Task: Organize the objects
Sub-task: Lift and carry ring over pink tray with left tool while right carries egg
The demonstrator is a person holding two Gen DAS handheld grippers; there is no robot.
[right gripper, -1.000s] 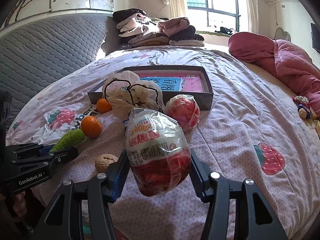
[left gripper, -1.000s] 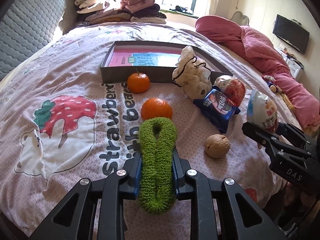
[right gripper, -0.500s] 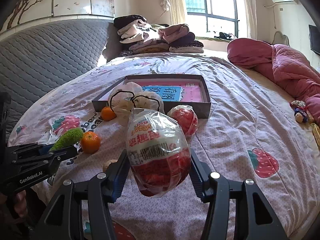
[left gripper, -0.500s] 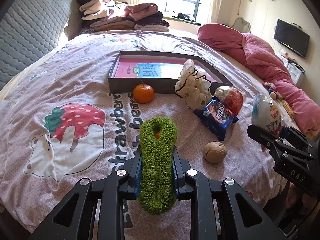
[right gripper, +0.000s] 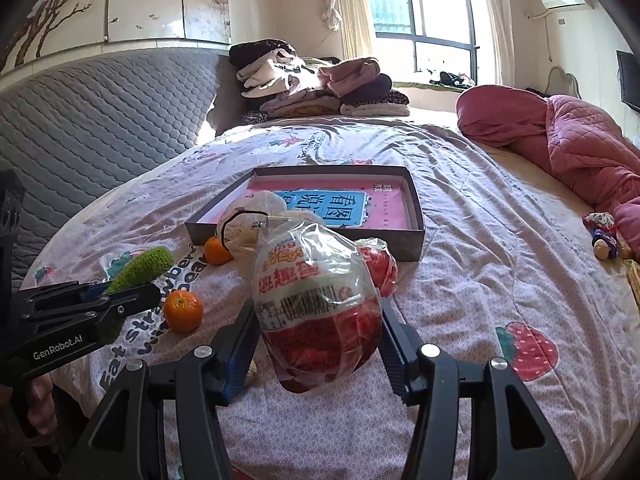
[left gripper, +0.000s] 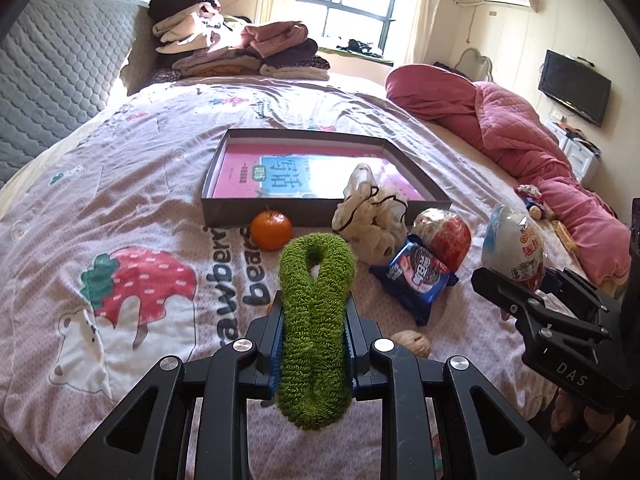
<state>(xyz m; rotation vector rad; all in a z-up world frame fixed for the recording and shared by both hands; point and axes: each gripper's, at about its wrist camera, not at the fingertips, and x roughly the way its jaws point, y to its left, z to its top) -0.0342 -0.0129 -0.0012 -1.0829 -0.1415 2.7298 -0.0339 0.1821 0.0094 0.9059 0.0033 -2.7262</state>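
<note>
My left gripper (left gripper: 314, 316) is shut on a green knitted loop (left gripper: 314, 320) and holds it above the bed; it also shows in the right wrist view (right gripper: 140, 266). My right gripper (right gripper: 318, 340) is shut on a plastic-wrapped toy egg (right gripper: 316, 312), which also shows at the right of the left wrist view (left gripper: 514, 248). A dark shallow box (left gripper: 224, 210) with a pink book inside lies ahead on the bed. In front of it lie two oranges (right gripper: 183, 311) (left gripper: 271, 230), a white drawstring pouch (left gripper: 370, 220), a red wrapped ball (left gripper: 442, 234), a blue snack packet (left gripper: 416, 276) and a walnut (left gripper: 412, 342).
The bed cover (left gripper: 120, 184) has strawberry and bear prints. Folded clothes (left gripper: 240, 52) are stacked at the head of the bed. A pink quilt (left gripper: 520, 128) lies along the right side, with a small doll (right gripper: 604, 236) beside it. A grey padded headboard (right gripper: 100, 108) stands at the left.
Both grippers have risen and pulled back from the bed with their objects still held. The near orange is now hidden behind the green loop in the left wrist view.
</note>
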